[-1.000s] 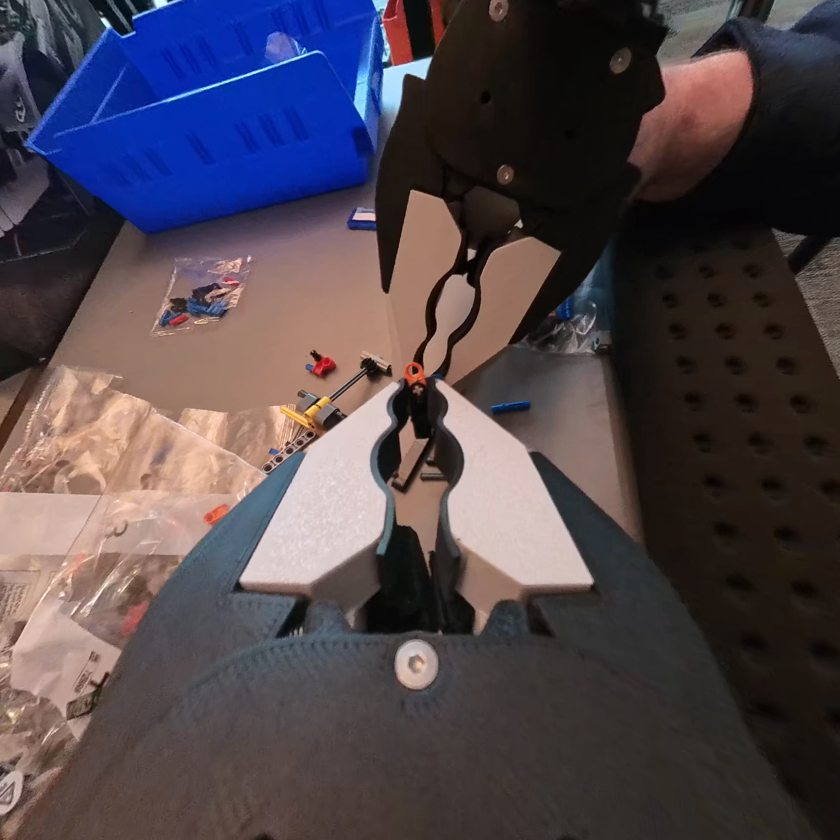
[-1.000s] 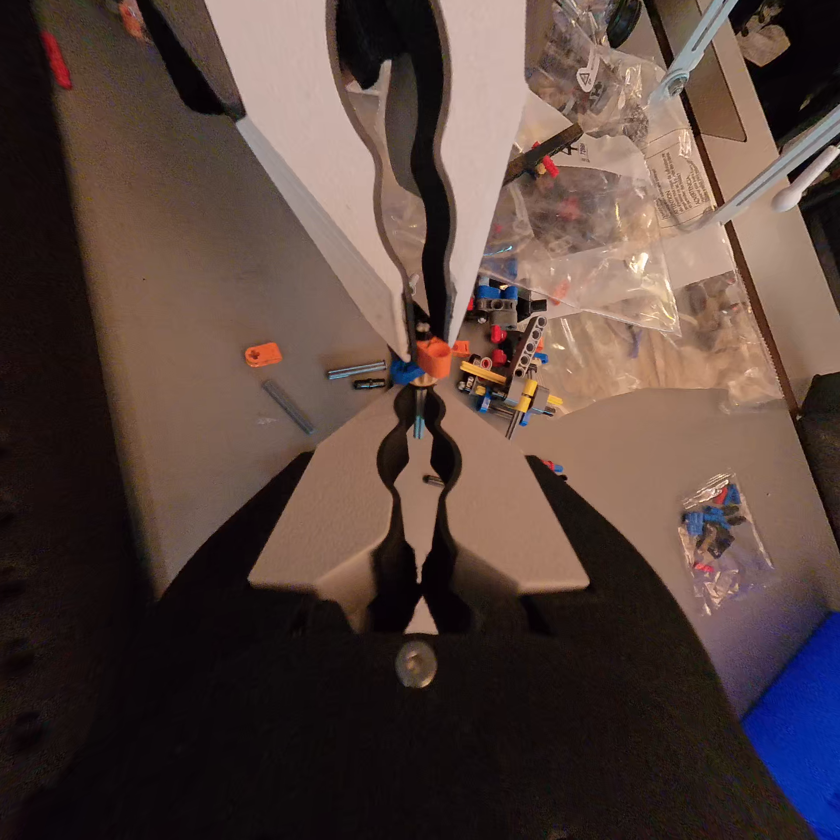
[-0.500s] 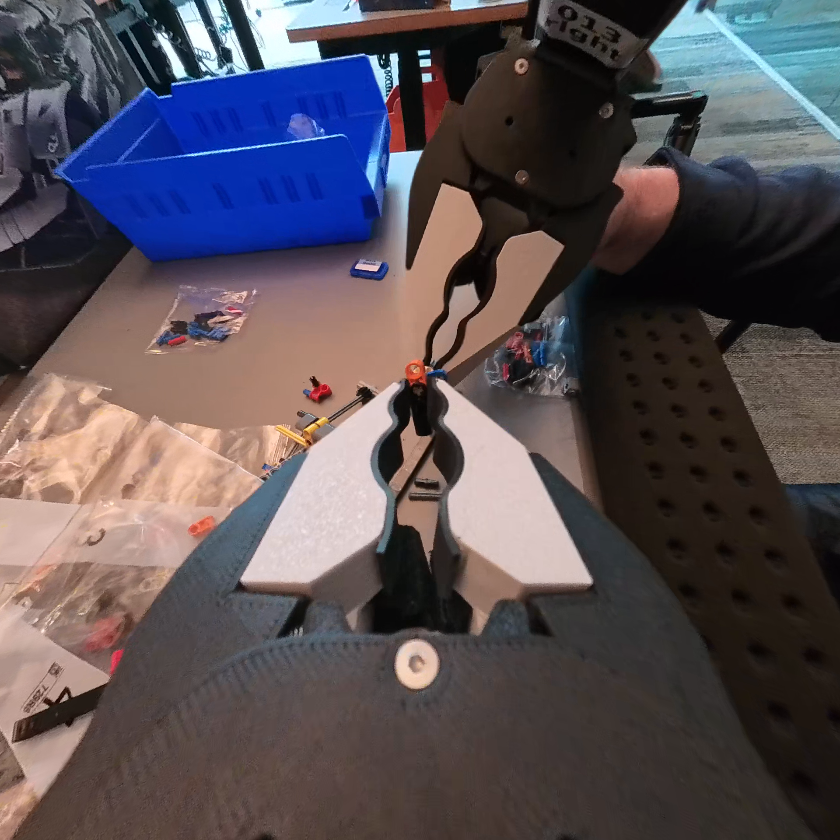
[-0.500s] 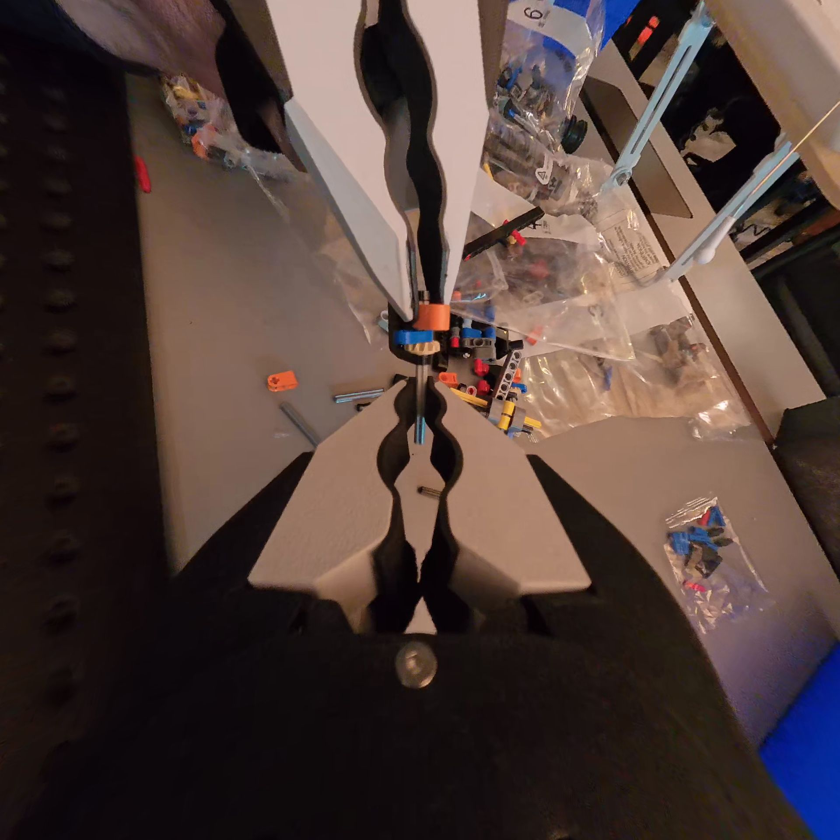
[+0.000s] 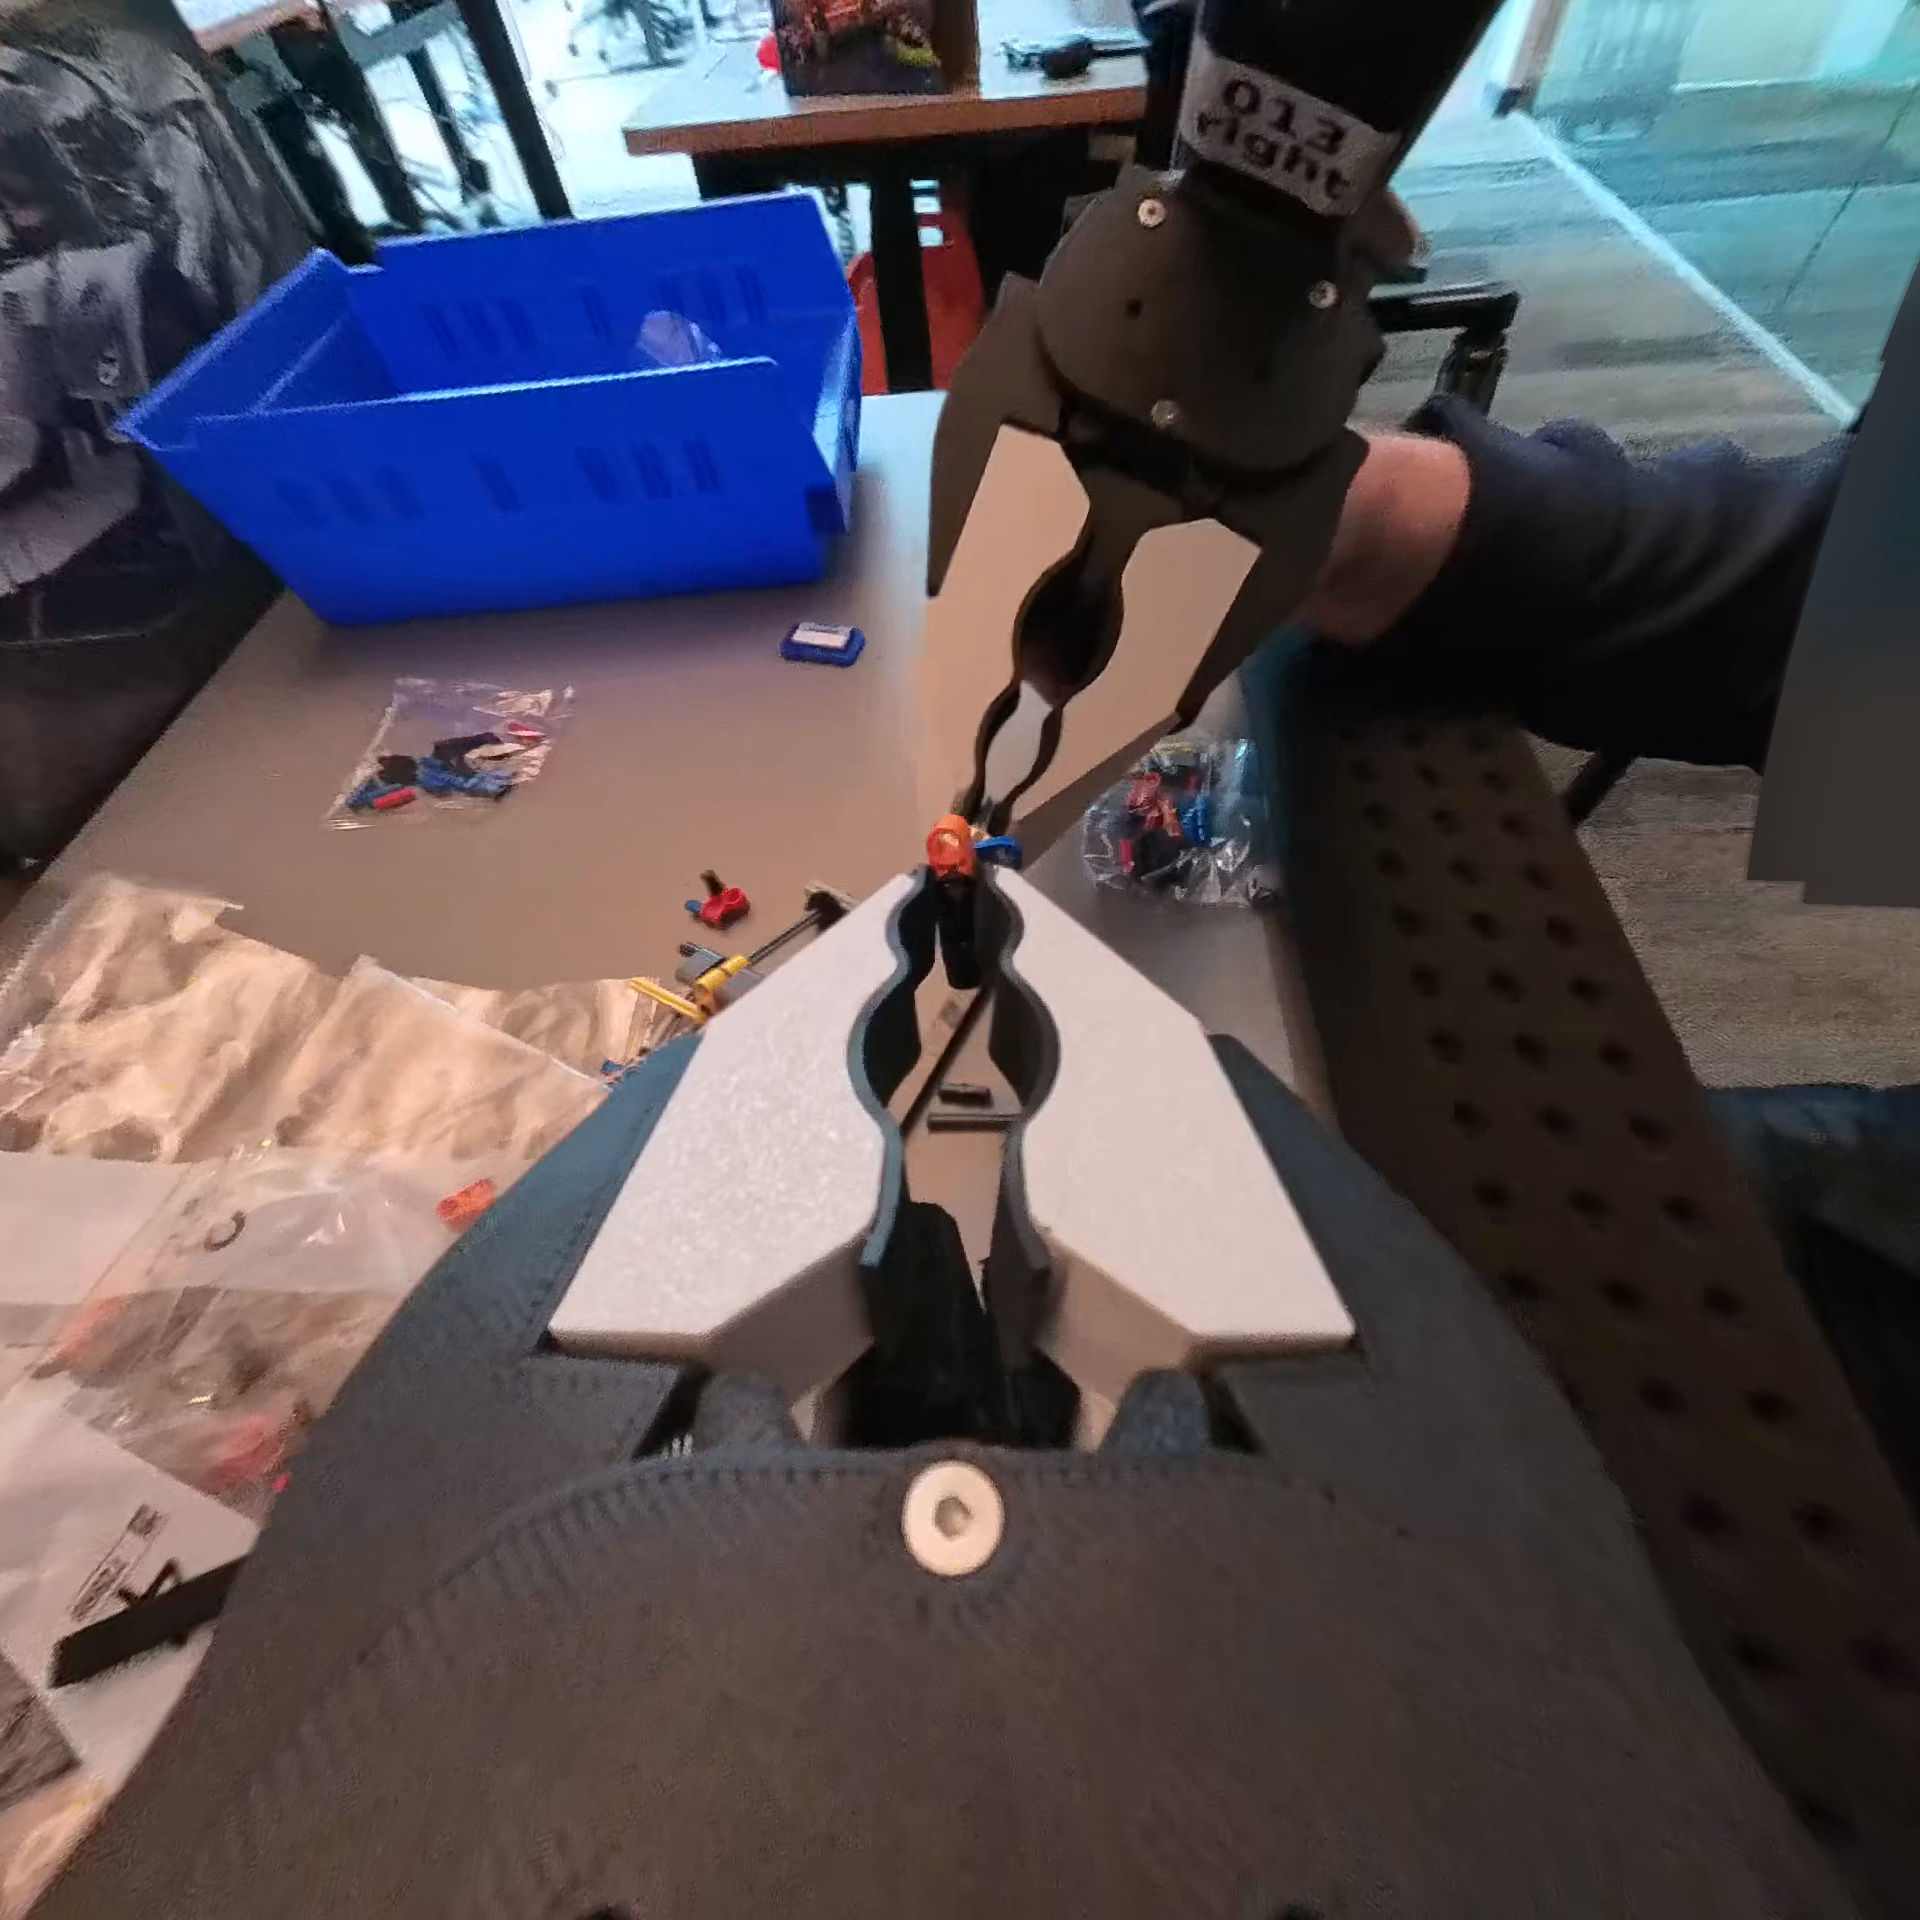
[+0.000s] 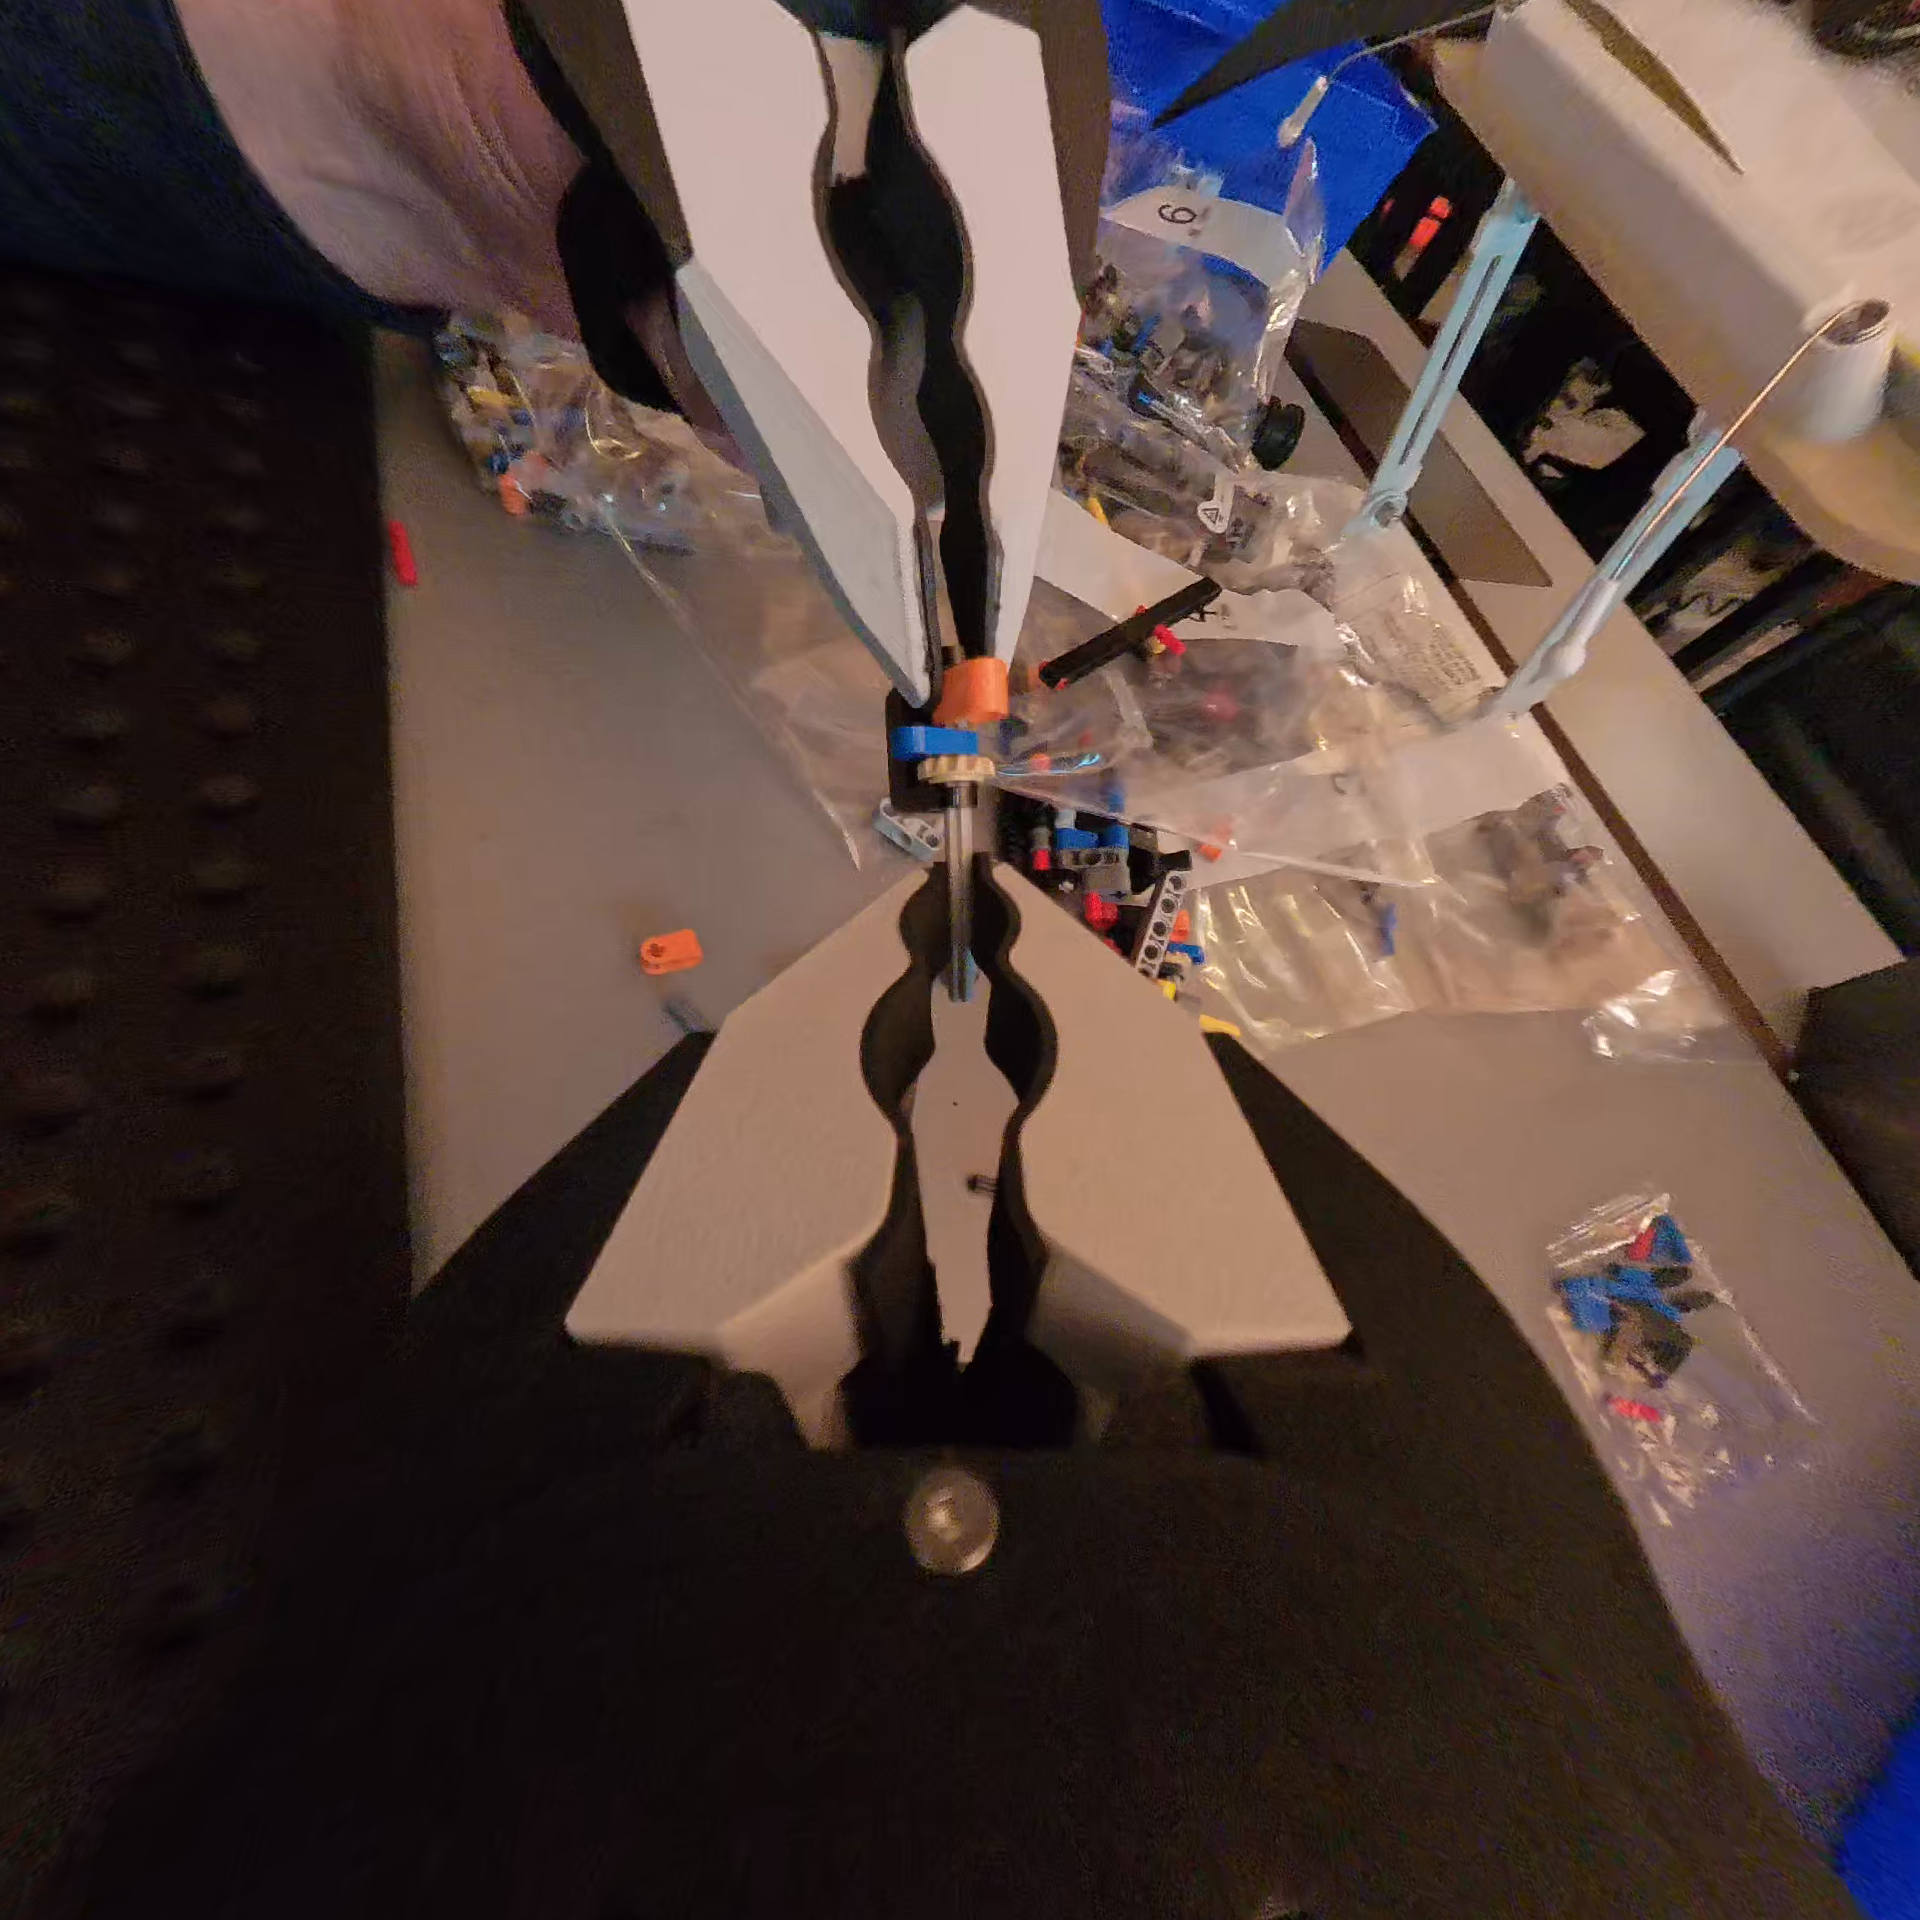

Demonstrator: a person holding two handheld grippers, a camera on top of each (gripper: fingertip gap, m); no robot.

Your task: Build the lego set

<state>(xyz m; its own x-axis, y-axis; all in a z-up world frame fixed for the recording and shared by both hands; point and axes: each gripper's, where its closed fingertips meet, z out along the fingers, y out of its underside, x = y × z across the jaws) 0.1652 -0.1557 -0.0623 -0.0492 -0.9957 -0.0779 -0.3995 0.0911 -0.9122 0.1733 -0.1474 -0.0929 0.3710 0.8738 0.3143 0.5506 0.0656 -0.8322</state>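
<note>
Because it is pinched from both ends, the small lego sub-assembly (image 6: 951, 743), a thin grey axle carrying an orange bush, a blue connector and a tan gear, hangs in the air above the grey table (image 6: 540, 790) between the two tools. The right gripper (image 6: 961, 904), black-bodied with pale grey fingers, is clenched on the axle's free end. The left gripper (image 5: 951, 894), blue-grey with matching pale fingers, is closed on a black piece at the orange end, seemingly to brace it. Opposed grips of this kind probably let the parts be pressed along the axle without it bending. Below lie loose pieces, among them a stray orange connector (image 6: 670, 951), beside clear plastic parts bags (image 6: 1299, 831). A blue plastic bin (image 5: 540, 416) stands at the table's far edge.
</note>
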